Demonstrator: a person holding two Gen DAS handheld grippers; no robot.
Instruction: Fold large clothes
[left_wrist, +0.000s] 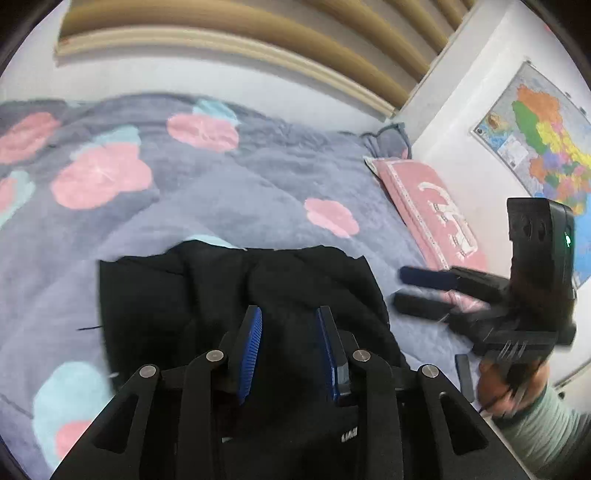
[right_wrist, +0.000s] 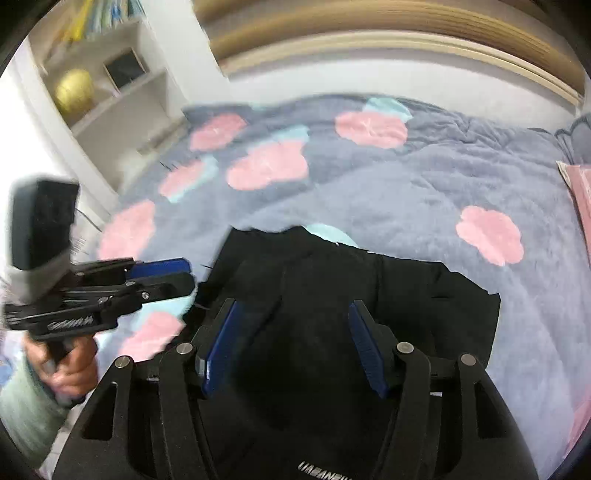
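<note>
1. On the near part of the bed, a black garment (left_wrist: 236, 295) is lying in a roughly folded rectangle on the grey quilt (left_wrist: 229, 192) with pink and pale blue flowers.
2. I am holding my left gripper (left_wrist: 290, 345) over the garment's near half; its blue-padded fingers (left_wrist: 250, 347) are standing apart, released, with nothing between them.
3. I am holding my right gripper (right_wrist: 291, 347) over the same garment from the right side; its fingers (right_wrist: 218, 350) are spread wide, gripping nothing.
4. Seen from the left wrist view, my right gripper (left_wrist: 424, 291) is pointing left, off the garment's right edge, its tips blurred. My right hand (left_wrist: 509, 384) is wrapping the handle.
5. Seen from the right wrist view, my left gripper (right_wrist: 173, 275) is lying off the garment's left edge; how far its fingers are parted I cannot tell from there.
6. A pink pillow (left_wrist: 428, 206) is resting at the far right of the bed, below a wall map (left_wrist: 543, 147).
</note>
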